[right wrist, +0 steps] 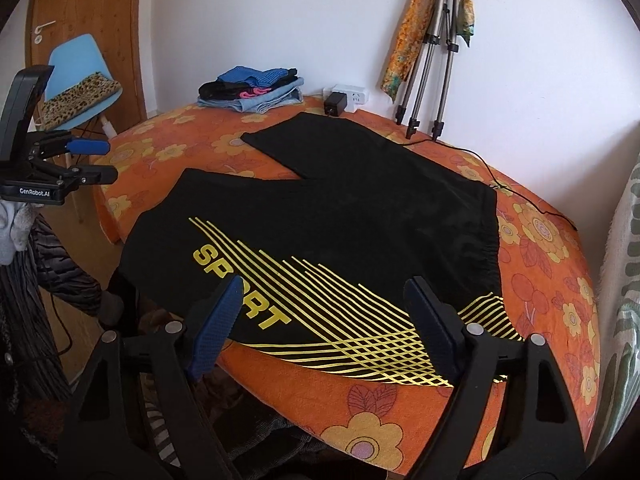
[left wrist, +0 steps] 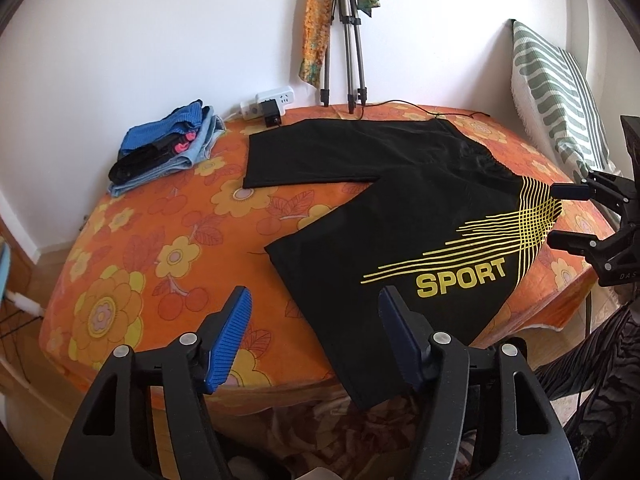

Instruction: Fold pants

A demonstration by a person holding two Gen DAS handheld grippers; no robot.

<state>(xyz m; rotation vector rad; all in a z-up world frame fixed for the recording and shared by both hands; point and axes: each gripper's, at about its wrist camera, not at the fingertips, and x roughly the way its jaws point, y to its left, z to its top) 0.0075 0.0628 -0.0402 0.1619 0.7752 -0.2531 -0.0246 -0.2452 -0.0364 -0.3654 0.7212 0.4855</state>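
Note:
Black pants [left wrist: 400, 200] with yellow stripes and the word SPORT lie spread flat on the orange flowered table [left wrist: 168, 240], legs apart in a V. They also show in the right wrist view [right wrist: 360, 208]. My left gripper [left wrist: 314, 320] is open and empty above the table's near edge, by the hem of the nearer leg. My right gripper [right wrist: 320, 316] is open and empty, just above the striped waist corner. In the left wrist view the right gripper [left wrist: 562, 216] shows at the waistband. In the right wrist view the left gripper [right wrist: 102, 160] hangs off the table's left side.
A pile of folded clothes [left wrist: 168, 148] sits at the table's far left corner. A white power strip with a black adapter [left wrist: 268, 106] and a tripod [left wrist: 344, 40] hung with scarves stand at the wall. A striped cushion [left wrist: 560, 92] leans at right. A blue chair [right wrist: 76, 80] stands by the door.

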